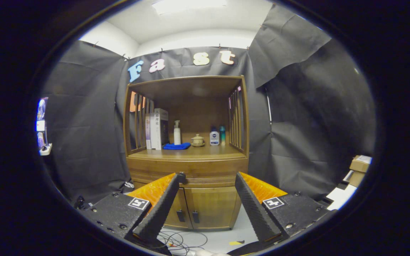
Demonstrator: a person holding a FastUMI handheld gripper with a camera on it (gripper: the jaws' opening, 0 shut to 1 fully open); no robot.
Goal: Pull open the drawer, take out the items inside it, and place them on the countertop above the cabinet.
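Observation:
A wooden cabinet (187, 167) stands some way ahead against the black cloth wall. Its drawer (190, 174) sits shut under the countertop (190, 153), with a small dark knob (181, 175) that lies just past my left fingertip. Two lower doors (205, 206) are closed. My gripper (208, 176) is open, fingers spread wide and apart from the cabinet, with nothing between them. What lies inside the drawer is hidden.
On the countertop stand books (157, 128), a white pump bottle (177, 133), a blue cloth (176, 146), a small lidded pot (198, 140) and two bottles (217, 136). Cables (180, 241) lie on the floor. Cardboard boxes (359, 165) sit to the right.

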